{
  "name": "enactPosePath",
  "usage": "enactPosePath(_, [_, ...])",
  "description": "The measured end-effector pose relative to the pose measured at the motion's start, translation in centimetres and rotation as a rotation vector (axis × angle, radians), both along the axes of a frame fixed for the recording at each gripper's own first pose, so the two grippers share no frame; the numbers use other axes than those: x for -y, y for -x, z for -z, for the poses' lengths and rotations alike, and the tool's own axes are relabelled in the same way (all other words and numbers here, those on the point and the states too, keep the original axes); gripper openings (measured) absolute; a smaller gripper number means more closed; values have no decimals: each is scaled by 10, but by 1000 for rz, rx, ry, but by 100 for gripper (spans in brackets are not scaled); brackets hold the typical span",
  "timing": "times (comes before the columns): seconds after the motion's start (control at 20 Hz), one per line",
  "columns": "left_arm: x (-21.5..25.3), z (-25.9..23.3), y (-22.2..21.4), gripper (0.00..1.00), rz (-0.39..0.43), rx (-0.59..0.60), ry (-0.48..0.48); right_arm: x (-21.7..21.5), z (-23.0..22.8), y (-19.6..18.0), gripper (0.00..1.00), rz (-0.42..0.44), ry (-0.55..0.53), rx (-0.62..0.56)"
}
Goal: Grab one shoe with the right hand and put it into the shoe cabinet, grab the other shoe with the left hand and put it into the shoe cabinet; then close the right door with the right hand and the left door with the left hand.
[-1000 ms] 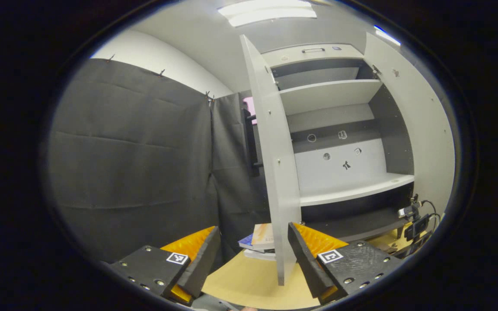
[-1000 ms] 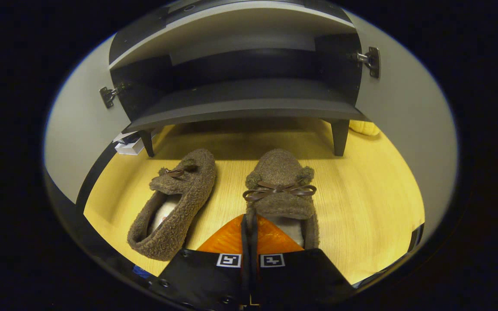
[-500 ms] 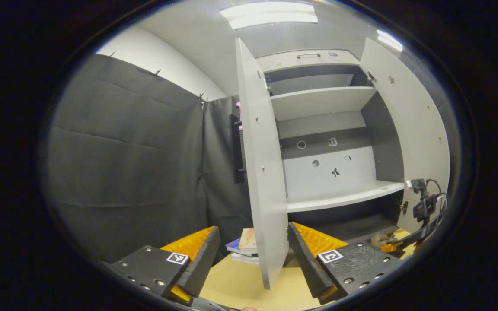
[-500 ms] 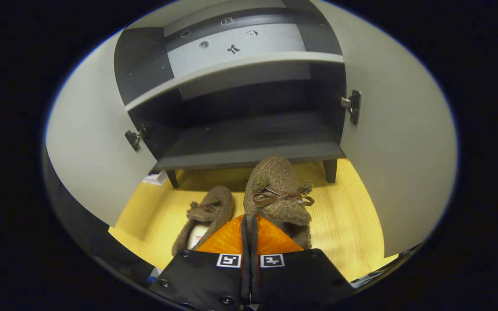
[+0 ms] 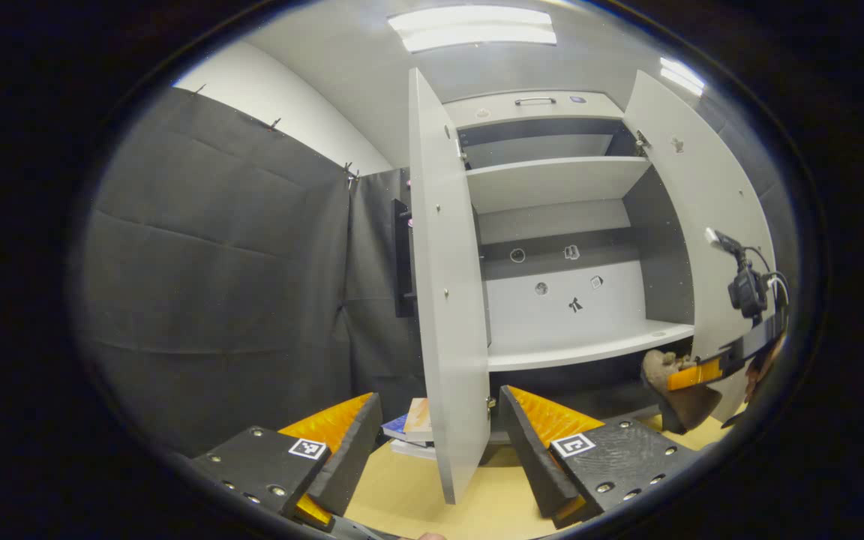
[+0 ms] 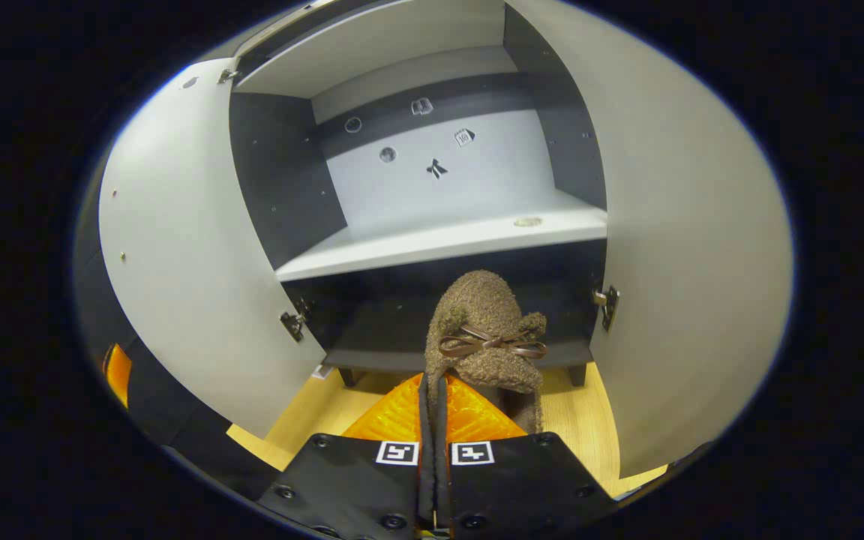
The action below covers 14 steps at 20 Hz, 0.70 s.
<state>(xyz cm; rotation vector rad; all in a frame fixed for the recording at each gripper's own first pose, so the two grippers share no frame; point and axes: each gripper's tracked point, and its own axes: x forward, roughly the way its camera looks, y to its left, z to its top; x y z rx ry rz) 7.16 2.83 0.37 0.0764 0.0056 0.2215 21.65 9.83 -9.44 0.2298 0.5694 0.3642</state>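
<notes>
Right gripper [image 6: 433, 397] clamped on the heel edge of a brown fuzzy slipper [image 6: 486, 330], held in the air before the open shoe cabinet [image 6: 432, 240], toe toward the dark bottom shelf. Left gripper [image 5: 439, 442] spread wide, holding nothing, beside the left door [image 5: 443, 300]; books [image 5: 411, 429] on floor behind.

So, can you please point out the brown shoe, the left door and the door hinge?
brown shoe [image 6: 486, 330]: right gripper view, on its bow.
left door [image 5: 447, 300]: left gripper view, inner face.
door hinge [image 6: 607, 306]: right gripper view, its plate.
</notes>
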Motion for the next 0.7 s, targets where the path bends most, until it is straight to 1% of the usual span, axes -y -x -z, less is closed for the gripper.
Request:
enactPosePath(0.15, [0,1,0,99,-5,1,4,4,-40,-15,2,-3,-8,72])
enactPosePath(0.35, [-2,0,-1,99,-22,4,4,3,-80,-53,2,13,-8,163])
enactPosePath(0.4, [-3,0,-1,99,-29,4,4,4,-87,-65,0,20,-5,181])
enactPosePath(0.7, [-9,5,-2,99,-84,-11,9,3,-115,-135,2,53,16,223])
